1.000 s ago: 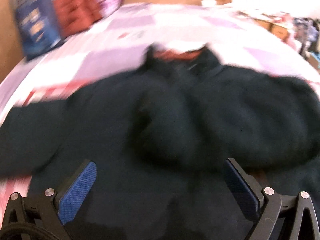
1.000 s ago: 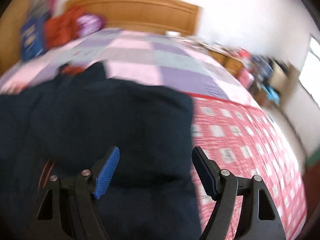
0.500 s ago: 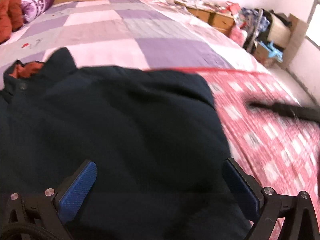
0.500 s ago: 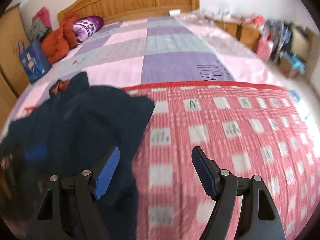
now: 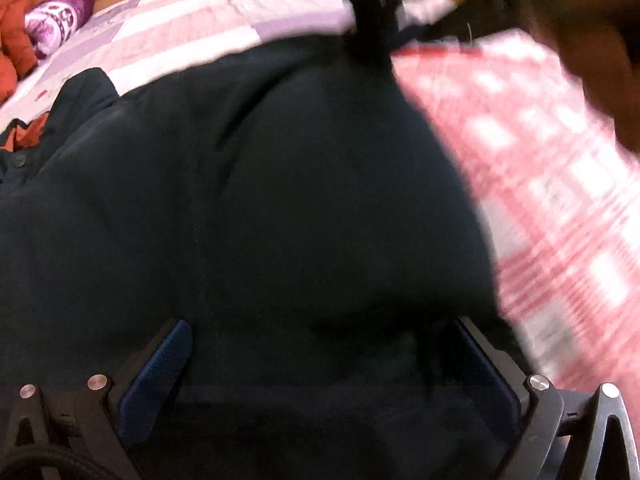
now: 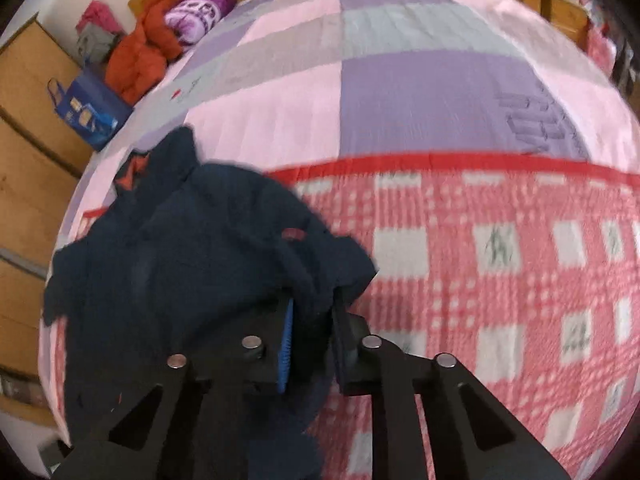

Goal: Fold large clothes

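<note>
The right tool [image 6: 312, 332] is closing on a bunched edge of the big dark navy puffy jacket [image 6: 192, 264], and the cloth sits between its two pads. The left tool [image 5: 324, 364] has its pads wide apart over the jacket, holding nothing. The jacket lies at the lower left of the right view, on the bed with the pink, purple and red checked quilt [image 6: 500, 260]. To the right of the jacket's edge, the quilt is bare and roomy.
</note>
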Tool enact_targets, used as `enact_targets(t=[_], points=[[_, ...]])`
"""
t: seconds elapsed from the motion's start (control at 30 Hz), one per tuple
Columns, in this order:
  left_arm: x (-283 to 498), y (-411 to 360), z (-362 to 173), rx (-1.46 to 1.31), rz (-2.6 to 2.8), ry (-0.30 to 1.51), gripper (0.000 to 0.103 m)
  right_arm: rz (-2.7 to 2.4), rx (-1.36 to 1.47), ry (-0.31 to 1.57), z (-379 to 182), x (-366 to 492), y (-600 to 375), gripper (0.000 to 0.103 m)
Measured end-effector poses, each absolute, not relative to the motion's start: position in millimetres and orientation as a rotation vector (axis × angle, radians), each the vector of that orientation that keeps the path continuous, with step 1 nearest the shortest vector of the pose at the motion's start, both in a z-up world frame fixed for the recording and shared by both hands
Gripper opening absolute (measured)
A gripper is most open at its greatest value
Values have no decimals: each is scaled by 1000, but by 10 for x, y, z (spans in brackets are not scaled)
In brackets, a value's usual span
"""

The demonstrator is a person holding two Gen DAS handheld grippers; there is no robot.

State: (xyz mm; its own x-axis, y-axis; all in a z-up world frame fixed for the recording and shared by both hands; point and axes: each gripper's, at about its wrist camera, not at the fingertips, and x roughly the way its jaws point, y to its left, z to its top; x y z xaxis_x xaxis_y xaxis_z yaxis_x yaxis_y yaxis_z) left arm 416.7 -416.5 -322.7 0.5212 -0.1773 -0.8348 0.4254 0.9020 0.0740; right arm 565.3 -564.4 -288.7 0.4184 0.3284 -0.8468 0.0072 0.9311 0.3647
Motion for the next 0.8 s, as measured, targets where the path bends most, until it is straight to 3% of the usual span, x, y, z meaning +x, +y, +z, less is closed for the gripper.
enact_targets(t=[0.13, 0.23, 0.33, 0.47, 0.63, 0.8], points=[[4179, -4065, -3182, 213, -400, 967, 103, 234, 347, 1130, -2905, 5729, -5641, 15], [4127, -3983, -3082, 165, -461, 963, 103, 205, 346, 1130, -2922, 5693, -5718, 21], [4033, -3842, -2870, 122, -525, 942, 103, 103, 330, 991, -2661, 5436, -5869, 26], [3968, -3670, -2510, 97, -554, 863, 103, 0, 330, 885, -2447, 4912, -6017, 27], [4318, -3634, -2210, 118, -518, 788, 103, -2, 358, 958, -2704, 4337, -5841, 27], [4975, -3904, -2249, 194, -546, 881, 103, 11, 584, 978, -3016, 3962, -5558, 33]])
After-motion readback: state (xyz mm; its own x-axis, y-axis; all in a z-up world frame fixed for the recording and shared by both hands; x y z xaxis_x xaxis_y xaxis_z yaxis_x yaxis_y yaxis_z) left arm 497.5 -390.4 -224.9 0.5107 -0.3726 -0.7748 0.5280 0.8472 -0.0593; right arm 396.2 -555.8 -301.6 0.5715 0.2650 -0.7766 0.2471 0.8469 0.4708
